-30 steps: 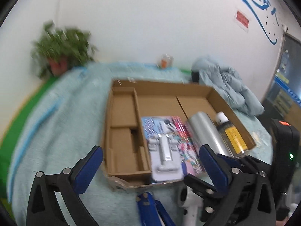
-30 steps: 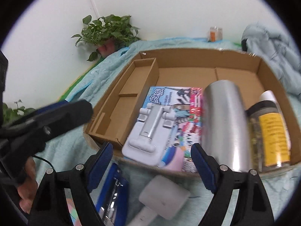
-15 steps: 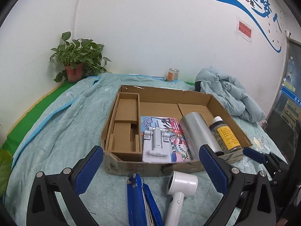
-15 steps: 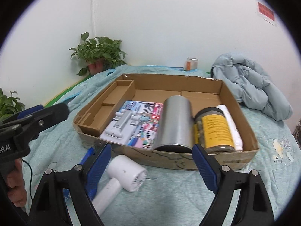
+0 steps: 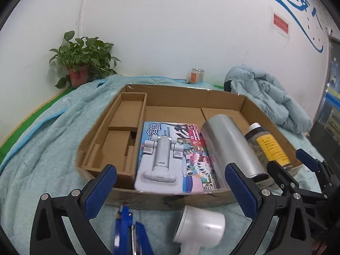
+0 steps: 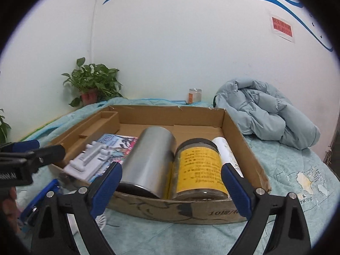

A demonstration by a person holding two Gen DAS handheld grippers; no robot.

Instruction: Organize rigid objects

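Even indoor light, soft shadows, strong fisheye bending, dark vignetted corners

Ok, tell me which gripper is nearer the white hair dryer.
Left. The left gripper hangs just above the white hair dryer, jaws open around it. The right gripper faces the cardboard box, the dryer low to its left.

Cardboard box (image 5: 225,99) brown. Cylinder (image 5: 229,144) plain silver. Jar (image 6: 199,165) w/ yellow label, black txt. Booklet (image 5: 191,148) multicolour print. Stand (image 5: 159,161) pale grey. Dryer (image 5: 201,225) white. Stapler (image 5: 125,231) blue. Quilt (image 5: 42,144) teal. Gripper pads (image 5: 99,191) blue.
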